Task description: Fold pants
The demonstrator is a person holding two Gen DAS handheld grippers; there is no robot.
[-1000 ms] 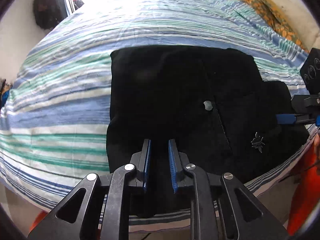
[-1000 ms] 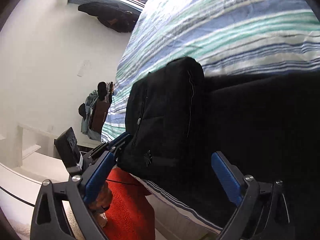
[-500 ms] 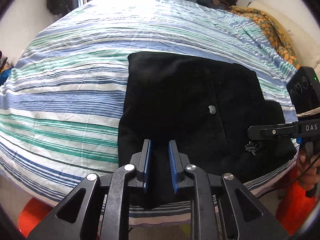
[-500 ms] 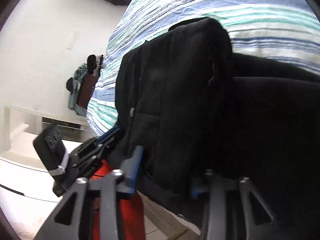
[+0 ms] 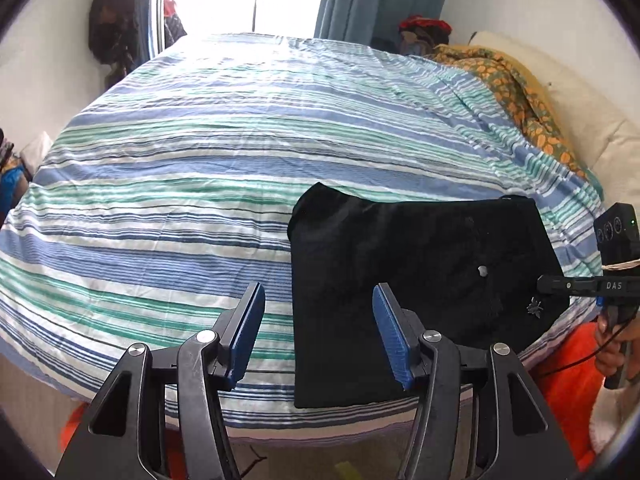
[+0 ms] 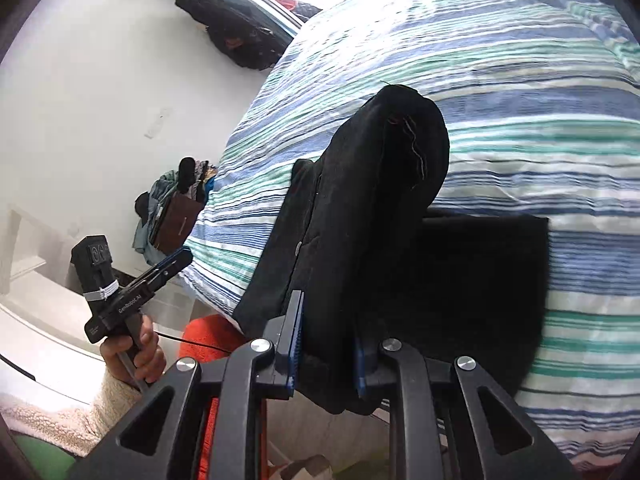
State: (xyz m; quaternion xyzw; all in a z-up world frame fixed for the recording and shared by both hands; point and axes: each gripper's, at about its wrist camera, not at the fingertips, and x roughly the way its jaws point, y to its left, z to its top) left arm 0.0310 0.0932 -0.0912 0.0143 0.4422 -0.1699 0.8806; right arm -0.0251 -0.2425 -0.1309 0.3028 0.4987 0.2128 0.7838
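Pants on striped bedcover

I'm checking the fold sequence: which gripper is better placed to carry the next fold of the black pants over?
Right. The right gripper is clamped on a raised edge of the black pants, while the left gripper hangs open above the bed, its jaws having just opened, holding nothing.
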